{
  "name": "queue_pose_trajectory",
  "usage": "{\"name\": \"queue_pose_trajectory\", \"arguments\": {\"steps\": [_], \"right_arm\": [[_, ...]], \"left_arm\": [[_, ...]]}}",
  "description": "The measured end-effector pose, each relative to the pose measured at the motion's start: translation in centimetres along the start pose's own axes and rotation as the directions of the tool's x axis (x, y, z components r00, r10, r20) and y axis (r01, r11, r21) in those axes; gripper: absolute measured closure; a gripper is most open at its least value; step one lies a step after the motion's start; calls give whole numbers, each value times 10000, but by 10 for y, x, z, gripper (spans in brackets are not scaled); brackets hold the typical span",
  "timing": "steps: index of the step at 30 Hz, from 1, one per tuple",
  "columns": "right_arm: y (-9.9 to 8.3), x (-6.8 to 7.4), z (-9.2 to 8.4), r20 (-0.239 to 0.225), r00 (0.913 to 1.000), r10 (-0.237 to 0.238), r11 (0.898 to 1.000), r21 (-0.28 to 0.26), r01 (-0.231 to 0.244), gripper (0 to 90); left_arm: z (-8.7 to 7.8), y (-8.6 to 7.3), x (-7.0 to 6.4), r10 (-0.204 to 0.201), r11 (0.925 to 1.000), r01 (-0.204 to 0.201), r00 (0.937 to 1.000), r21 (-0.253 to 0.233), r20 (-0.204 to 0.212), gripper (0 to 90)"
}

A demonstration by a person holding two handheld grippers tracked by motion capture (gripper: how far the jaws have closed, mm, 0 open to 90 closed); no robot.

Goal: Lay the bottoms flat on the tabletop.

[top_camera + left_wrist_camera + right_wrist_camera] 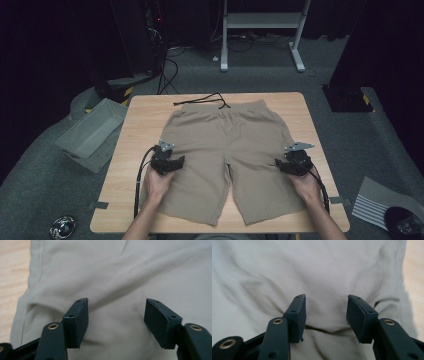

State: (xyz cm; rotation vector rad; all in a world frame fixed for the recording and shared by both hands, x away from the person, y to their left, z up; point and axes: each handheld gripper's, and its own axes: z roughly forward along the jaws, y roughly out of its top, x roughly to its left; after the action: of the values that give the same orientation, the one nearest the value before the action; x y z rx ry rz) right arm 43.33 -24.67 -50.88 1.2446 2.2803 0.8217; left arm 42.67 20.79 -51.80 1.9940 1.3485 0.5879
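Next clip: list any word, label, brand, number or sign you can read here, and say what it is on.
None can be read. The beige shorts show plain cloth, with no visible tag or print in the high view or either gripper view. The left tool and right tool carry no markings on their black pads. The striped sheet on the floor shows bare lines, too small to tell if any are text. The grey bin is unmarked.
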Motion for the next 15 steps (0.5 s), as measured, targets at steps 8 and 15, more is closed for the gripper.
{"name": "queue_pose_trajectory", "arguments": {"steps": [8, 15], "right_arm": [[41, 6, 21, -351, 9994, 3, 9977, -676, -26, 483], [29, -19, 43, -240, 9979, 600, 9969, -503, -611, 435]], "left_arm": [[26, 31, -2, -118, 9995, 100, 9981, 310, 609, 358], [44, 31, 12, 63, 9998, -53, 9986, -195, 524, 382]]}}
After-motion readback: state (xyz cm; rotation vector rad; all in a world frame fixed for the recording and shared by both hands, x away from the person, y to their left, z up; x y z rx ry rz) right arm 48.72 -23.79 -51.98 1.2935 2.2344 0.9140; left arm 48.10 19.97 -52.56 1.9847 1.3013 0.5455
